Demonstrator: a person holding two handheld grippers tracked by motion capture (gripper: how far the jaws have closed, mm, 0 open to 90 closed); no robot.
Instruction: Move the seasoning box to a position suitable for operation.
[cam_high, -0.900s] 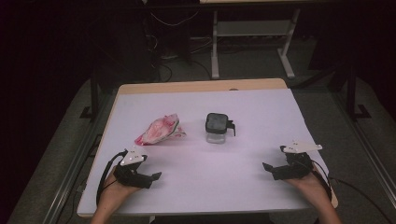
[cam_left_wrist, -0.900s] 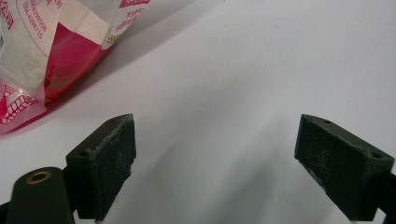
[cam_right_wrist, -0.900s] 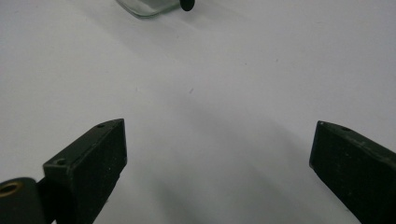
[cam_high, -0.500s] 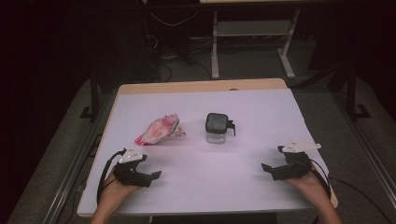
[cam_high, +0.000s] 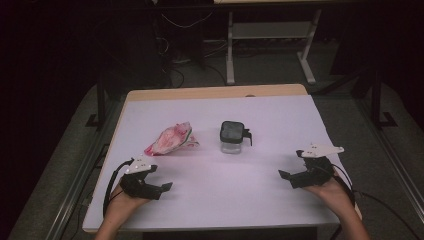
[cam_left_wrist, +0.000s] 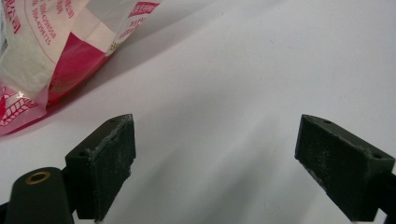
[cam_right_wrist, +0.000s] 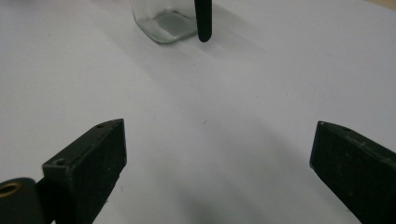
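A red-and-white printed plastic bag (cam_high: 170, 140) lies left of the table's middle; in the left gripper view the bag (cam_left_wrist: 56, 51) fills the upper left corner. A clear square jar with a dark lid (cam_high: 232, 136) stands near the centre, a black handle hanging at its right side. In the right gripper view the jar's glass base (cam_right_wrist: 163, 23) shows at the top, beside the black handle (cam_right_wrist: 202, 21). My left gripper (cam_high: 167, 186) rests near the front left edge, open, nothing between its jaws. My right gripper (cam_high: 284, 175) rests at the front right, open and empty.
The white table top (cam_high: 280, 120) has a wooden strip along its far edge. Behind it stand a metal table frame (cam_high: 265, 45) and loose cables on the dark floor. A metal rail (cam_high: 80, 185) runs along the table's left side.
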